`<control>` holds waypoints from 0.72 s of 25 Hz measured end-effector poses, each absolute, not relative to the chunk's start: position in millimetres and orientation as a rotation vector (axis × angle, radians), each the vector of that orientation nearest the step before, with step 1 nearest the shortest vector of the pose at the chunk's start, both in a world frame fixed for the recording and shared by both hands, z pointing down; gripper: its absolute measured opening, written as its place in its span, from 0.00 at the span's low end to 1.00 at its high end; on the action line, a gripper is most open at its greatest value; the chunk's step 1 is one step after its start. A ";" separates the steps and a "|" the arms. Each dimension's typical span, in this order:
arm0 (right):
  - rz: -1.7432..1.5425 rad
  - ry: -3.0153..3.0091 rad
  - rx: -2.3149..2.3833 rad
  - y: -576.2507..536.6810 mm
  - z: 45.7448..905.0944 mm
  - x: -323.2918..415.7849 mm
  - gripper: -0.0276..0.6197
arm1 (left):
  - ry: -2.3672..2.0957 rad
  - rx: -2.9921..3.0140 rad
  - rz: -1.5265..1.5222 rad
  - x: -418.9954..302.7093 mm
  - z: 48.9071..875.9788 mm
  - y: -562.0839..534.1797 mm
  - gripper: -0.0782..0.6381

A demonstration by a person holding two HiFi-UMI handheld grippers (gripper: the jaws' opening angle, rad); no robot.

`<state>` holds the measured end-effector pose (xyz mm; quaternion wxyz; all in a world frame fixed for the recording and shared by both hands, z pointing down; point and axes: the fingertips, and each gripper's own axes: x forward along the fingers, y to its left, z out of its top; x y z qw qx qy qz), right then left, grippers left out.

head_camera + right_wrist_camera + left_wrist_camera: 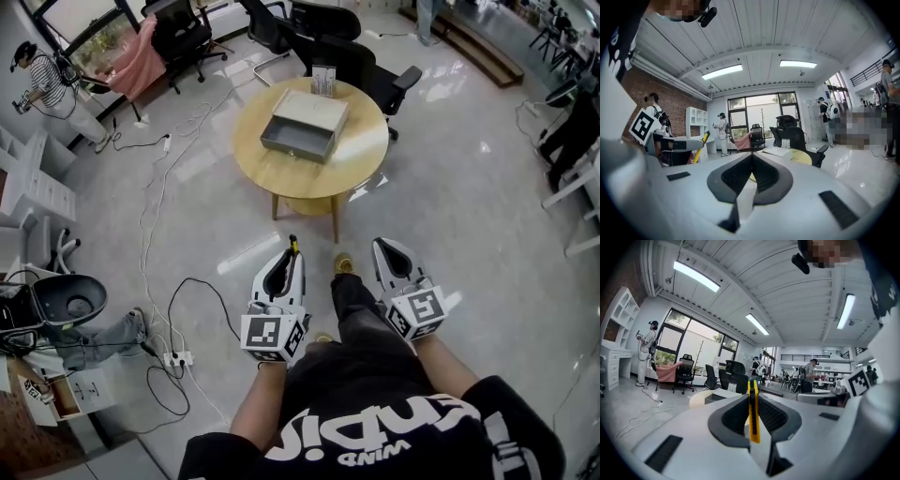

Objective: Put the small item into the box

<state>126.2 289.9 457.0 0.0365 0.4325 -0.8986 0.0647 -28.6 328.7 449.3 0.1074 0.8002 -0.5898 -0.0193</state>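
Note:
A grey open box lies on the round wooden table some way ahead of me; it also shows as the box and the box in the gripper views. My left gripper is shut on a thin yellow utility knife, which stands upright between the jaws with its tip poking out ahead. The right gripper is shut with nothing between its jaws. Both are held low in front of my body, well short of the table.
Black office chairs stand behind the table. Cables and a power strip trail over the floor at my left. A white shelf unit and a person in a striped top are at the far left.

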 end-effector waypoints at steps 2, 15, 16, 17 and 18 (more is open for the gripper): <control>0.197 -2.752 1.325 274.3 461.9 121.8 0.04 | -1.728 2.362 -0.062 -32.4 450.6 312.2 0.20; 0.207 -2.763 1.274 153.2 465.1 93.3 0.04 | -1.738 2.353 -0.063 -57.6 447.7 188.0 0.20; 0.210 -2.765 1.269 143.8 464.3 91.4 0.04 | -1.737 2.351 -0.061 -58.8 446.7 179.0 0.20; 0.212 -2.767 1.262 134.4 462.8 89.3 0.04 | -1.736 2.349 -0.058 -59.6 445.7 170.1 0.20; 0.213 -2.770 1.254 125.0 460.9 87.0 0.04 | -1.736 2.349 -0.053 -60.4 444.4 161.6 0.20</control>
